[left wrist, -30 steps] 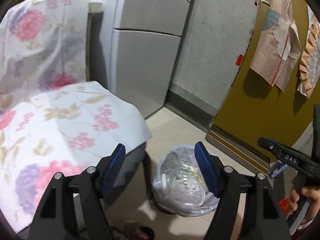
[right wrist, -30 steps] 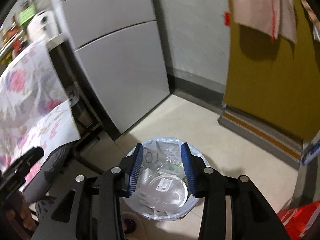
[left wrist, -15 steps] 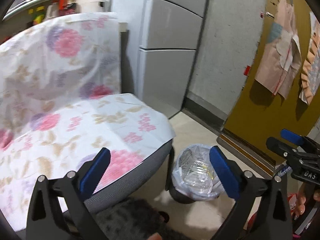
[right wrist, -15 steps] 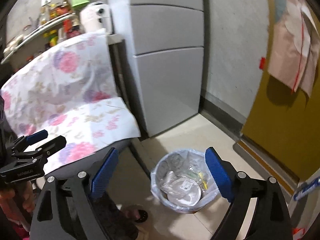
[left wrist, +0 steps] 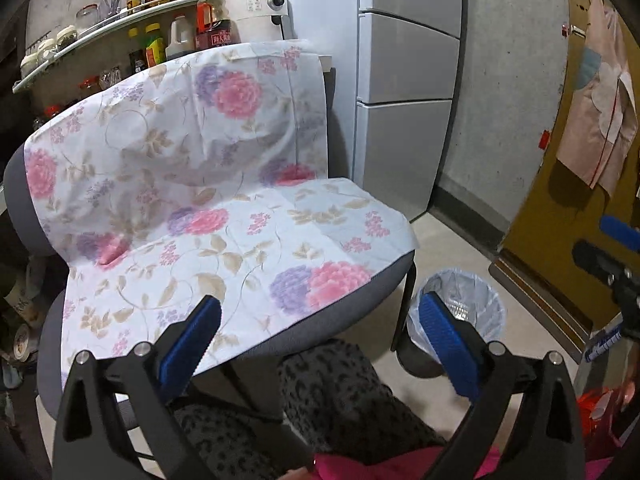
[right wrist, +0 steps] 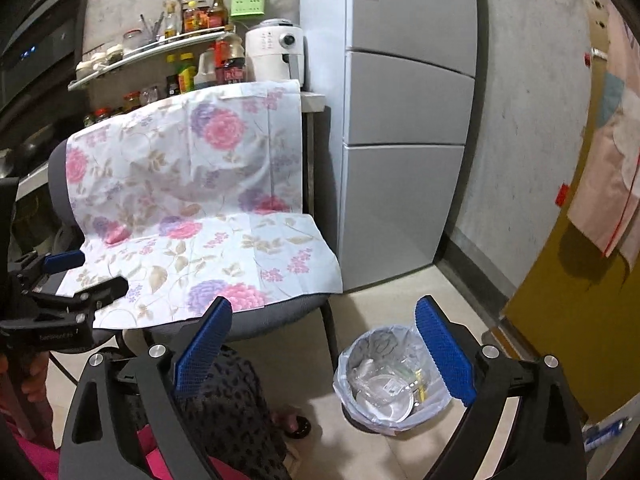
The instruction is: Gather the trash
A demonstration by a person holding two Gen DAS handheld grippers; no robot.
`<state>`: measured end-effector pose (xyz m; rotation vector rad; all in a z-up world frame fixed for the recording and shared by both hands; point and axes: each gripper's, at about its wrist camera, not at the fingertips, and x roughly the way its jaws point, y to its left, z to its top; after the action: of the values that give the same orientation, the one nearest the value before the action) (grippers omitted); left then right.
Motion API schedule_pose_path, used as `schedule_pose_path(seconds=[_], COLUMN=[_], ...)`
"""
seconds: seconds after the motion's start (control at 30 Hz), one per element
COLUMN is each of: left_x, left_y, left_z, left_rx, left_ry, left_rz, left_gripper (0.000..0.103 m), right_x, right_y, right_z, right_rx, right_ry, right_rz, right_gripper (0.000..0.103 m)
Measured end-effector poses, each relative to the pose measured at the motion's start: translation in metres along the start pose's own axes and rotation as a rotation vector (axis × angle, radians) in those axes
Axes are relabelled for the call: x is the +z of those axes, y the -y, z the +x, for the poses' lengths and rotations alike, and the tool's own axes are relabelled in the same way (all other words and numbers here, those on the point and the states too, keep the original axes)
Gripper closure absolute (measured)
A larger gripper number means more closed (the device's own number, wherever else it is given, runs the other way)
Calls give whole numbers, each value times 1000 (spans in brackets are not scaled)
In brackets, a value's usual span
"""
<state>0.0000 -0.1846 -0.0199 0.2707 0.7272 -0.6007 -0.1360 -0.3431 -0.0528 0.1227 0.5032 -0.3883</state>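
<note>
Lined trash bin, holding clear plastic waste, is standing on the floor beside the floral-covered chair, lying below and ahead of the right gripper, the nearer of the two; its fingers are opening, with nothing between them. The left gripper is hanging released and empty, the bin lying low to its right.

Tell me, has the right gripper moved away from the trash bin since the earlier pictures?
Yes. The right gripper has pulled up and back: the trash bin now looks smaller and lies lower right between the open jaws, with the chair newly in view.
</note>
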Motion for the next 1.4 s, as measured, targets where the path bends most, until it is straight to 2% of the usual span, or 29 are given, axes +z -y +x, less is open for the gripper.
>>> schedule_pose_path(seconds=[0.33, 1.4], left_x=[2, 3], left_y=[-4, -2], left_z=[-7, -14], left_rx=[22, 10], left_ry=[17, 26], left_rz=[-12, -35], left_gripper=[7, 7], right_x=[4, 4], right_y=[1, 6], right_z=[-5, -3], right_rx=[1, 4], right_ry=[15, 9], right_rz=[-2, 15], right_gripper=[10, 10])
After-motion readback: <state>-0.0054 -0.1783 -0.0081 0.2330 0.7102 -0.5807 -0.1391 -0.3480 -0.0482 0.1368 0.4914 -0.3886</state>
